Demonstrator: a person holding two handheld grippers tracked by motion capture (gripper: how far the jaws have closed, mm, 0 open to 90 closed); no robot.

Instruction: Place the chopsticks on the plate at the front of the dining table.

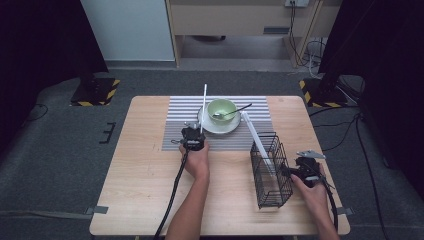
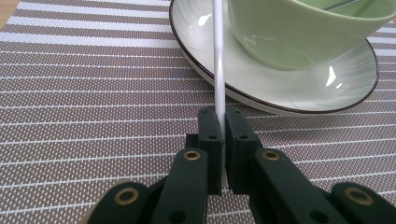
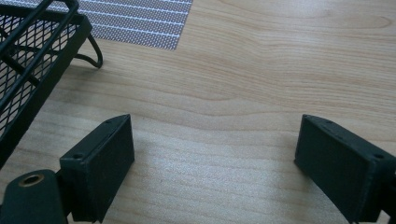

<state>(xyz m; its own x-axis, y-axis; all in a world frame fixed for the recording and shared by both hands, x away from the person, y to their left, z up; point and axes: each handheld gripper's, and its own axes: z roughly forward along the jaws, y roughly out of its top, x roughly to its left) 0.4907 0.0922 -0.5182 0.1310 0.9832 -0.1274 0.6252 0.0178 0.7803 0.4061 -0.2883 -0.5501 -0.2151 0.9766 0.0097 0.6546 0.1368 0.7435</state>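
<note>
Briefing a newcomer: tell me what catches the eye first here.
The green bowl on its plate, spoon inside, sits mid-table on the striped mat. Beside it the left gripper pinches a thin white stick upright. At the right, a black wire basket holds another white stick, next to the open right gripper.

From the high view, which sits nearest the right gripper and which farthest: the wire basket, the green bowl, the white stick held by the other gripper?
1. Wire basket, just left of the right gripper.
2. Green bowl, up on the striped mat.
3. White stick, left of the bowl.
</note>
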